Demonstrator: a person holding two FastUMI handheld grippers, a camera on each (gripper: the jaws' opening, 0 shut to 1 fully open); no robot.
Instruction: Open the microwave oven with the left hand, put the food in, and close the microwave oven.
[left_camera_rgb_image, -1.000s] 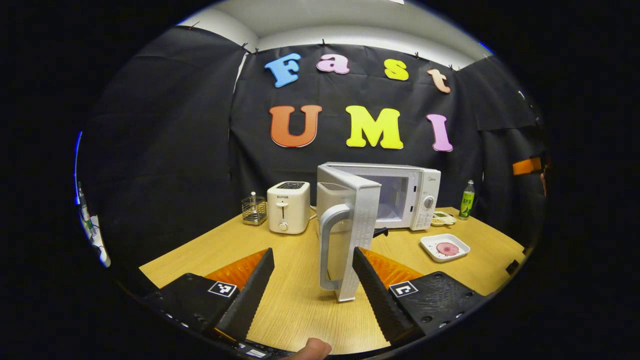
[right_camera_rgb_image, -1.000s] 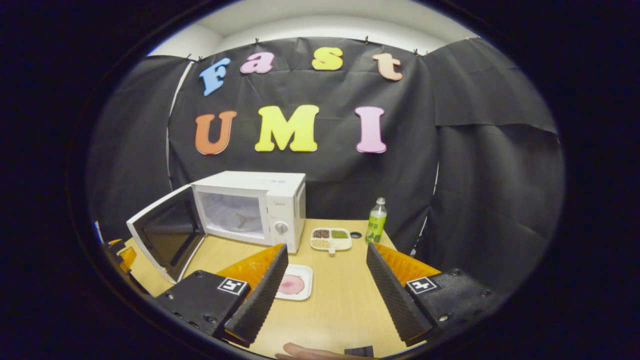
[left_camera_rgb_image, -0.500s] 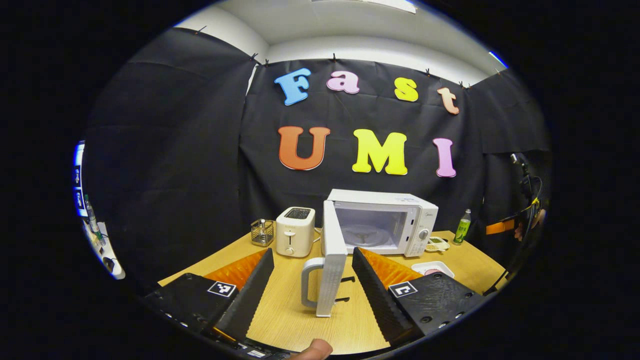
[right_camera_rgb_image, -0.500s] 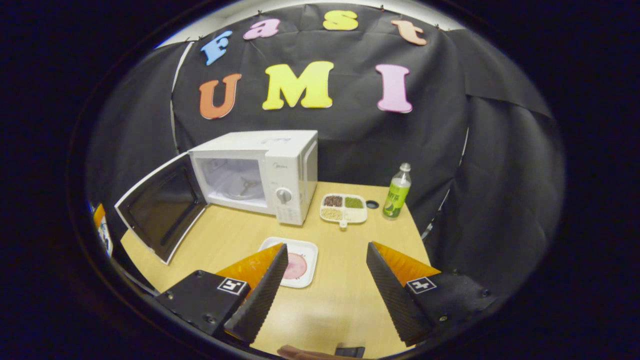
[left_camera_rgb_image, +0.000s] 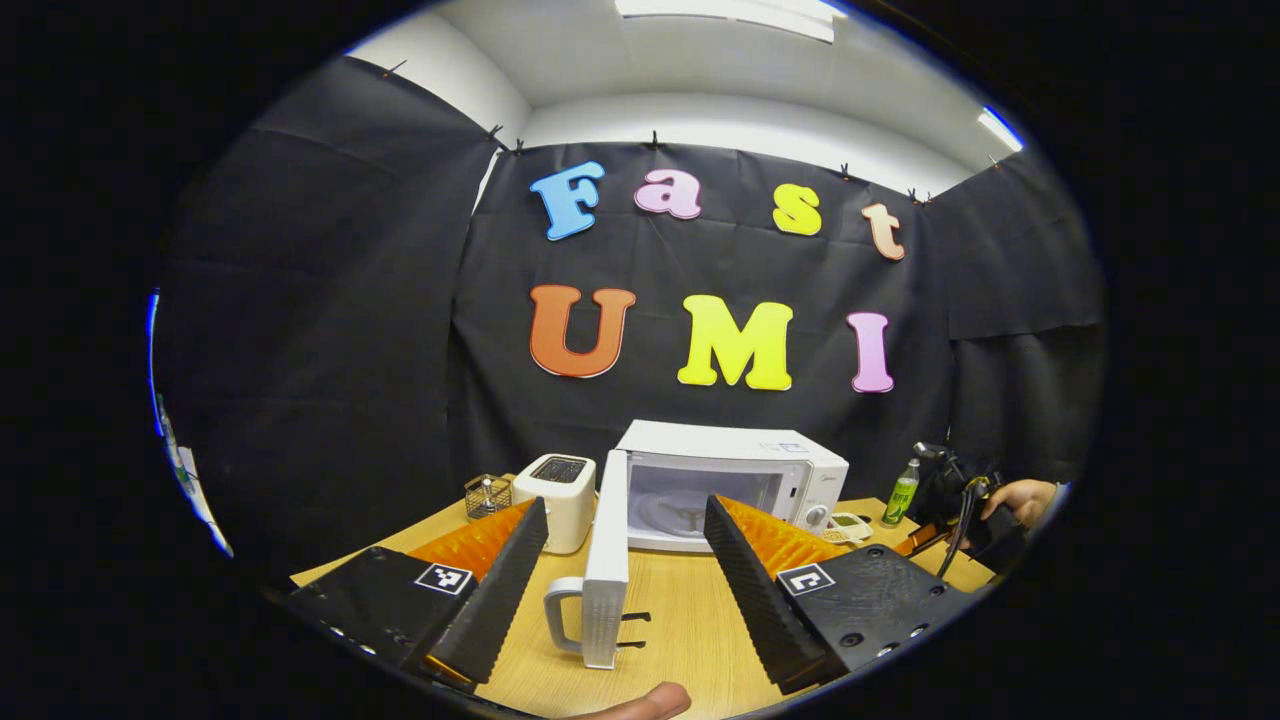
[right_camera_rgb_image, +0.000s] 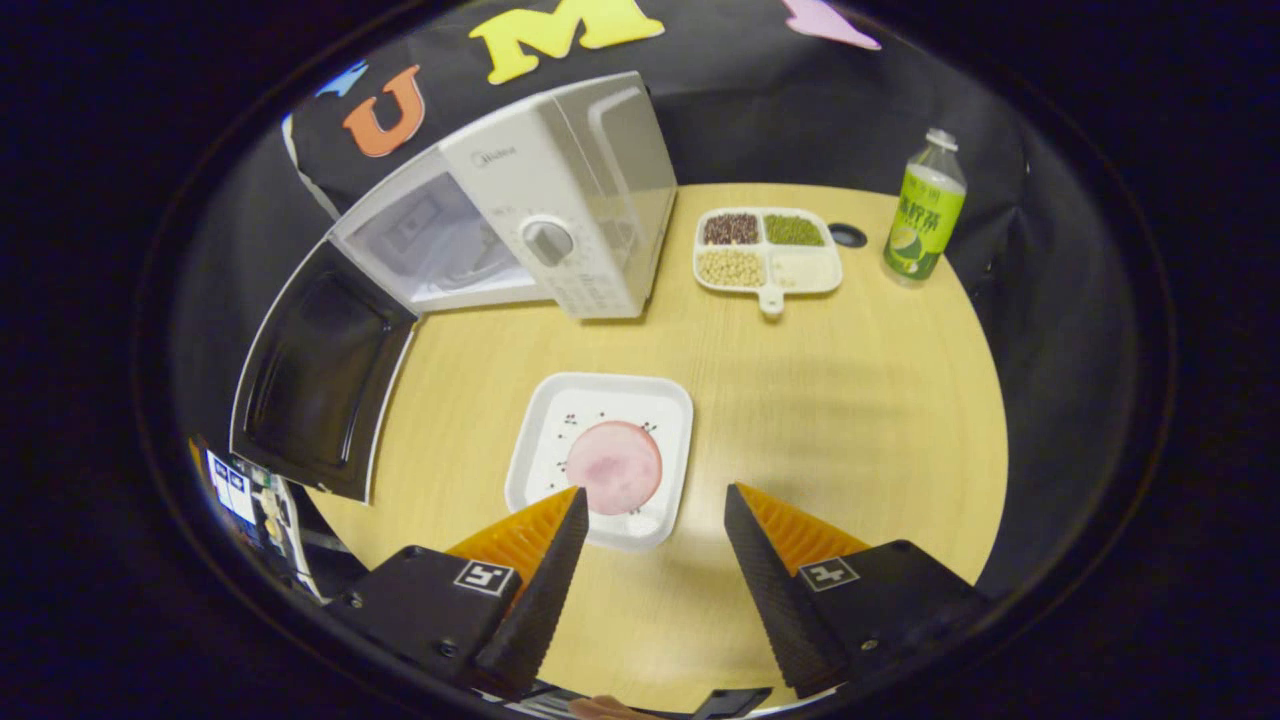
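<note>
The left tool (left_camera_rgb_image: 620, 585) has let go of the open microwave door (left_camera_rgb_image: 605, 560); the right tool (right_camera_rgb_image: 655, 560), fingers apart, has dropped over the food plate (right_camera_rgb_image: 600, 455).

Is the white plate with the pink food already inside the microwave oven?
No, the white plate with the pink food lies on the table, in front of the open microwave oven.

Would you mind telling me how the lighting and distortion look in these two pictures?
Left gripper view: bright ceiling lights glare at the top, and the fisheye bows the walls. Right gripper view: even light, soft shadows on the table, and the microwave leans with the curvature.
</note>
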